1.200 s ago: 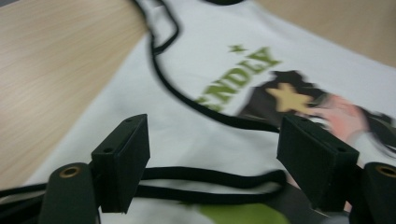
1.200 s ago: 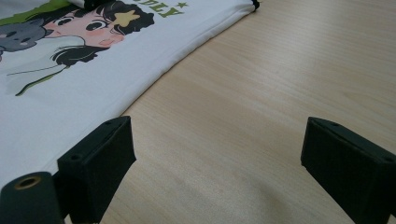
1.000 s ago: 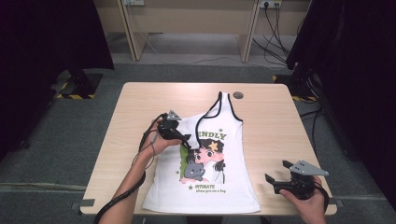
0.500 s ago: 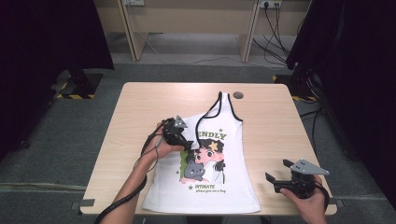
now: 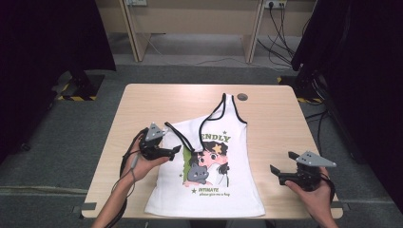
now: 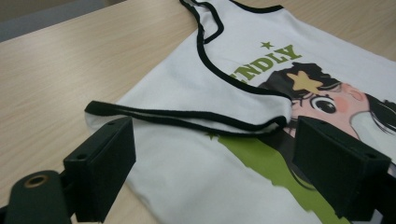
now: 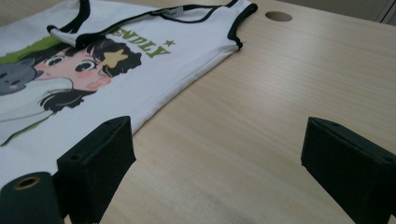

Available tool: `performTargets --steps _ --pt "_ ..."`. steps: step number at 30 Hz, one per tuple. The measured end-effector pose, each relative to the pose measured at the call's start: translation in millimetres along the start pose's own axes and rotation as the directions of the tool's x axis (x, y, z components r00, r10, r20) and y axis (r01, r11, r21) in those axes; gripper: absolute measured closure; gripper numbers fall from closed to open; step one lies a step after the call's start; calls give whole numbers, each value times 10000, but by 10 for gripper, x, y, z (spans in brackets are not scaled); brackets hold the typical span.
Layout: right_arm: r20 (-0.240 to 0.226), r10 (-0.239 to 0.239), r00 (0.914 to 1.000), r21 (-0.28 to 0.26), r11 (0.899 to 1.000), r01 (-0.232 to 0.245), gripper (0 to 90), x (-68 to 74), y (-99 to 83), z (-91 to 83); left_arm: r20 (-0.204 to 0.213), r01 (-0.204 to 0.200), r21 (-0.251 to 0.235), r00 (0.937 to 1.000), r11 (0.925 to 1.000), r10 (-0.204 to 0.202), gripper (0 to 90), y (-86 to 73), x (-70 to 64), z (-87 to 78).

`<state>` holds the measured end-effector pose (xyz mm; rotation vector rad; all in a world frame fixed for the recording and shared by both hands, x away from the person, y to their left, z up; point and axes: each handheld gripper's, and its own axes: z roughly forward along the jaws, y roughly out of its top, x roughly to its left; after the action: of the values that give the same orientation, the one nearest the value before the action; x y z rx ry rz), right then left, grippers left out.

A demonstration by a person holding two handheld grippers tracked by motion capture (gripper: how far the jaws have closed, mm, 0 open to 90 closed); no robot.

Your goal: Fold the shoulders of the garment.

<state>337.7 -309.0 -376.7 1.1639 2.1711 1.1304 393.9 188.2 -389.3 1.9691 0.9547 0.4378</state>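
The white tank top [image 5: 214, 161] lay limp and light on the counter [image 5: 275, 128]; its black-trimmed folded strap [image 6: 187, 119] looked the best hold. The left gripper [image 5: 173, 151] hung over it with jaws spread and empty, and the right gripper [image 5: 275, 173] was likewise parted.

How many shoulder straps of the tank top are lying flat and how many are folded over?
2 straps. One lies flat, reaching toward the table's far edge. The other is folded over onto the tank top chest, just ahead of the open left tool. No more visible.

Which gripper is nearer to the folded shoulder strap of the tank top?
Left. The left gripper sits open right at the folded shoulder strap; the right gripper is open over bare table, beside the tank top's other edge.
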Motion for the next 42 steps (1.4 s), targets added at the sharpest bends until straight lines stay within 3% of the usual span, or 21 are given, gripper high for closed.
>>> performTargets --steps 5,12,15,18,23,27,32,37,42 --pt "49 380 9993 -360 9986 -378 99 -94 91 -7 -326 648 -924 9971 9936 -681 135 -137 33 -296" --pt "124 461 9989 -350 9983 -457 99 -133 96 -2 -878 911 -1502 9906 9844 -1051 138 -294 52 -624" --pt "136 491 9987 -344 9982 -486 98 -142 88 3 -1045 1214 -1579 9848 9800 -1389 137 -464 52 -750" --pt "159 491 9987 -342 9982 -485 98 -157 92 9 -1273 1802 -1725 9708 9684 -2033 136 -684 50 -831" --pt "177 494 9986 -345 9982 -487 96 -182 155 41 -1574 1911 -1638 9634 9678 -2168 141 -913 -21 -838" --pt "167 351 9992 -369 9987 -345 95 -189 296 105 -1682 1968 -1779 9593 9642 -2268 141 -953 -42 -801" --pt "128 114 9999 -467 9988 -108 94 -206 590 253 -1792 1854 -1726 9598 9674 -2159 142 -1000 -50 -744" --pt "28 70 10000 -560 9984 -68 98 -257 923 460 -1751 2016 -1901 9560 9609 -2352 149 -1006 -9 -747" --pt "-26 107 9999 -209 9997 -107 119 -339 1263 736 -1838 1819 -1784 9593 9670 -2144 150 -997 -29 -736"
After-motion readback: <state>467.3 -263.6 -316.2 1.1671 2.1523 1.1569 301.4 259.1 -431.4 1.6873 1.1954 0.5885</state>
